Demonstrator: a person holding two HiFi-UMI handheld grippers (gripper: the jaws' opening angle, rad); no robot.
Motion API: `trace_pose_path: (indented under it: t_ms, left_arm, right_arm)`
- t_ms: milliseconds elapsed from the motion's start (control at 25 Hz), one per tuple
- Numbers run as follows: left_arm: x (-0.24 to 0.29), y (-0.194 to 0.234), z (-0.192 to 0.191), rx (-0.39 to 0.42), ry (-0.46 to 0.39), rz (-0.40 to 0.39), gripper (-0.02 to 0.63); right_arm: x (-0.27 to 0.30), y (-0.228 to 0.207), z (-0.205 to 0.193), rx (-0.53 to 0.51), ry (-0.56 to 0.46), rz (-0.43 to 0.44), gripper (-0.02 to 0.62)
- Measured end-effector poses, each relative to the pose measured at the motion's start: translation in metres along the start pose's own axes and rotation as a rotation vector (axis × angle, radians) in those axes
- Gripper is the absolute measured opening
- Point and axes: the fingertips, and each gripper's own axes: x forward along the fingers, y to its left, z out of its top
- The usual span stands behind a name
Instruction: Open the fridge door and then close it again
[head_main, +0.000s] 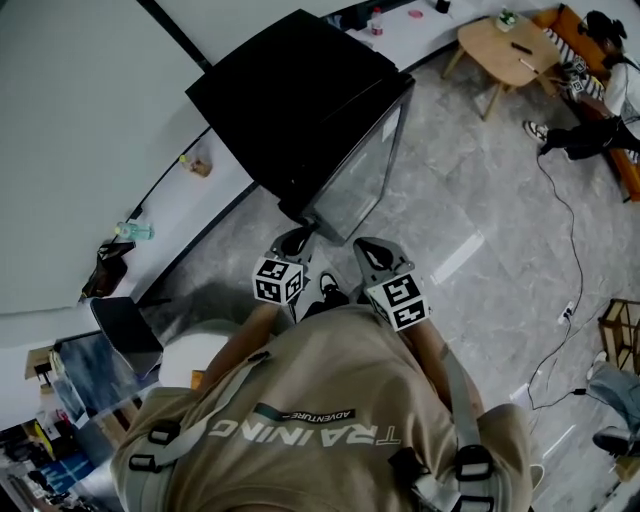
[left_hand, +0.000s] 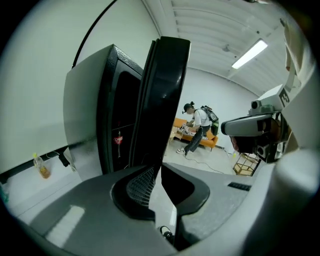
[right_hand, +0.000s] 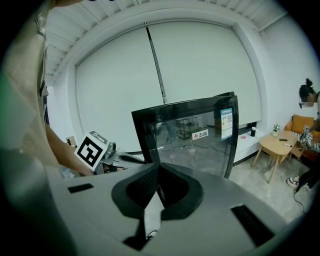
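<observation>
Fridge door (head_main: 357, 172) ajar, left tool (head_main: 297, 240) perhaps touching

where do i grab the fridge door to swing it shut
Probably take the fridge door by its free upright edge, the one turned toward the left gripper, coming at it edge-on. It stands ajar, so that thin edge is exposed front and back, while the glass face is broad and smooth with no handle showing.

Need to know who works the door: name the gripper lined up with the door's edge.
The left gripper: it points straight at the open fridge door edge-on. The right gripper faces the door's glass front instead.
</observation>
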Motion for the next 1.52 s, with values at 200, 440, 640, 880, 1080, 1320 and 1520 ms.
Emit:
trace_pose_path:
  t_ms: [200, 440, 640, 880, 1080, 1320, 1520]
  left_arm:
    - [-0.001, -0.005, -0.004, 0.017, 0.037, -0.023, 0.035]
    - [-0.002, -0.009, -0.005, 0.005, 0.057, -0.026, 0.035]
    - [-0.002, -0.016, -0.007, 0.000, 0.063, 0.002, 0.035]
    - [-0.003, -0.026, -0.013, -0.019, 0.077, 0.061, 0.035]
    - [-0.001, -0.041, -0.017, -0.063, 0.056, 0.164, 0.036]
    - [0.004, -0.063, -0.020, -0.146, 0.034, 0.269, 0.037]
    - [0.003, -0.073, -0.020, -0.172, 0.035, 0.324, 0.037]
  right_arm:
    - [-0.014, -0.001, -0.008, 0.013, 0.010, -0.042, -0.001]
    - [-0.027, -0.004, -0.012, 0.028, 0.014, -0.113, 0.000]
    - [-0.036, -0.006, -0.024, 0.042, 0.017, -0.131, 0.000]
    - [-0.047, -0.023, -0.033, 0.035, -0.018, -0.063, 0.000]
    - [-0.073, -0.060, -0.034, -0.040, -0.004, 0.008, 0.000]
    - [-0.107, -0.096, -0.047, -0.038, -0.010, 0.043, 0.000]
    - [-0.126, -0.098, -0.052, -0.033, -0.012, 0.086, 0.000]
